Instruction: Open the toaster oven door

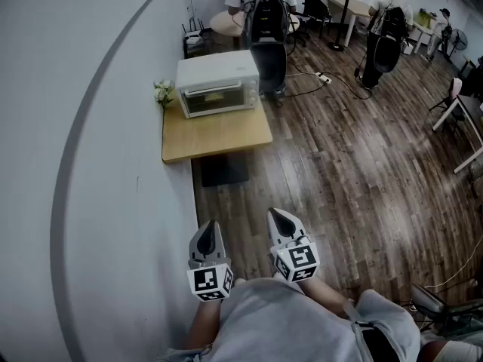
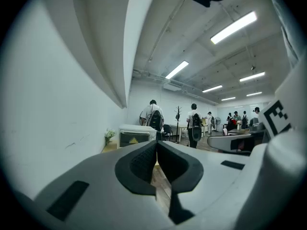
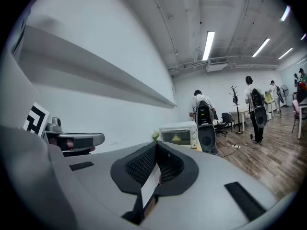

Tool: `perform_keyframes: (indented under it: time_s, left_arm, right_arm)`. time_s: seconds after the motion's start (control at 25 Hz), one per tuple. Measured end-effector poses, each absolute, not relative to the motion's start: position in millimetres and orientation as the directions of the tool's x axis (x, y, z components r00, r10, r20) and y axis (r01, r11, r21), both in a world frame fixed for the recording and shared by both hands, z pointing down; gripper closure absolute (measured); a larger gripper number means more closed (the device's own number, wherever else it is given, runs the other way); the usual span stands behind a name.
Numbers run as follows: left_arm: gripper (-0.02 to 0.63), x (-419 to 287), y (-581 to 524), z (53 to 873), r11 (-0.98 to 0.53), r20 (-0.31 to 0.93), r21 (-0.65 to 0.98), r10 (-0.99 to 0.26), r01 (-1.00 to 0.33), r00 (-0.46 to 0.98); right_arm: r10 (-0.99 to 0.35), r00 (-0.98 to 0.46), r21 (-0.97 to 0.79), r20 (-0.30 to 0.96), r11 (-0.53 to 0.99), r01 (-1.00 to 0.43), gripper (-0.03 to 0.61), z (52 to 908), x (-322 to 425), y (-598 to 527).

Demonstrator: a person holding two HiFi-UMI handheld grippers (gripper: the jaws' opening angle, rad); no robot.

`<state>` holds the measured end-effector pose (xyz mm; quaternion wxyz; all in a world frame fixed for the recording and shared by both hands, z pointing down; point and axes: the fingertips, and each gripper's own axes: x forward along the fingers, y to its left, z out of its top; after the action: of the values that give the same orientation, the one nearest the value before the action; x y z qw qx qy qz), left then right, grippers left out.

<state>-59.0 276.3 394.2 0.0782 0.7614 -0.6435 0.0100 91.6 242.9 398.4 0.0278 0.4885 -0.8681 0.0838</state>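
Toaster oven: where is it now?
In the head view, the toaster oven sits upper left, at the back of the wooden table against the wall, small flowers just left of it.

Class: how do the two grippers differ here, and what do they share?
The left gripper sits nearer the white wall; the right gripper sits further out over the wood floor. The right gripper reaches slightly further toward the toaster oven than the left gripper. Both are shut, empty, and carry marker cubes.
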Motion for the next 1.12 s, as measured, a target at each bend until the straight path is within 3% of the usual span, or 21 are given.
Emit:
perform_keyframes:
  time_s: [0.64,1.12]
  left_arm:
    - [0.609,-57,284,390,-0.163,0.112,0.101,-0.978,-0.982,0.174]
    - [0.609,-17,300,389,-0.116,0.121,0.094,-0.984,-0.989,0.127]
  right_arm:
    - [-0.846,-0.518,-0.115,0.124,0.506,-0.855,0.58,396,91,253]
    - [-0.834,-0.538,-0.101,0.126,0.529,-0.843,0.58,397,130,264]
